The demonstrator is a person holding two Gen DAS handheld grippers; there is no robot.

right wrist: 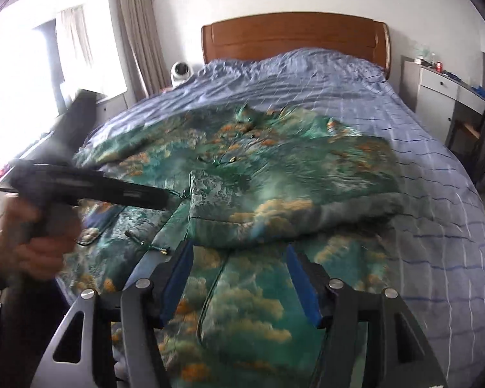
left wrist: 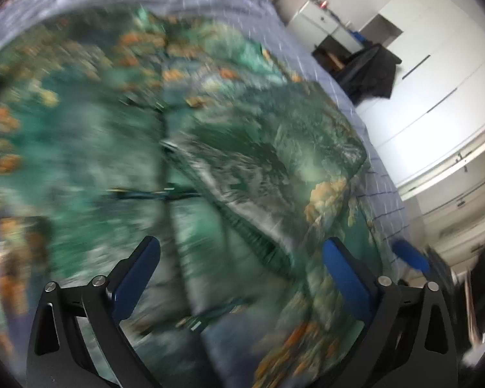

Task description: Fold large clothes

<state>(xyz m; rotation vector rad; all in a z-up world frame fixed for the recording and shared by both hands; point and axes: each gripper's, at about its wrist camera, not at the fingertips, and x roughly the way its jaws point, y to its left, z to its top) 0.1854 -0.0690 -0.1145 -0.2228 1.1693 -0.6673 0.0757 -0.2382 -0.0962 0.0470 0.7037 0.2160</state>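
A large green garment (right wrist: 274, 168) printed with orange clouds lies spread on the blue checked bedcover (right wrist: 420, 148). One part is folded across its middle. My right gripper (right wrist: 239, 250) hovers open over the garment's near part, with nothing between its blue pads. In the right wrist view a hand (right wrist: 32, 245) holds my left gripper (right wrist: 165, 199) out over the garment's left side. The left wrist view is blurred: my left gripper (left wrist: 241, 252) stands wide open above the garment (left wrist: 242, 161), its blue pads clear of the cloth.
A wooden headboard (right wrist: 294, 32) closes the far end of the bed. A white dresser (right wrist: 436, 90) and a dark chair draped with clothes (left wrist: 368, 68) stand to the right, with white wardrobe doors (left wrist: 436, 64) beyond. A bright curtained window (right wrist: 32, 64) is at the left.
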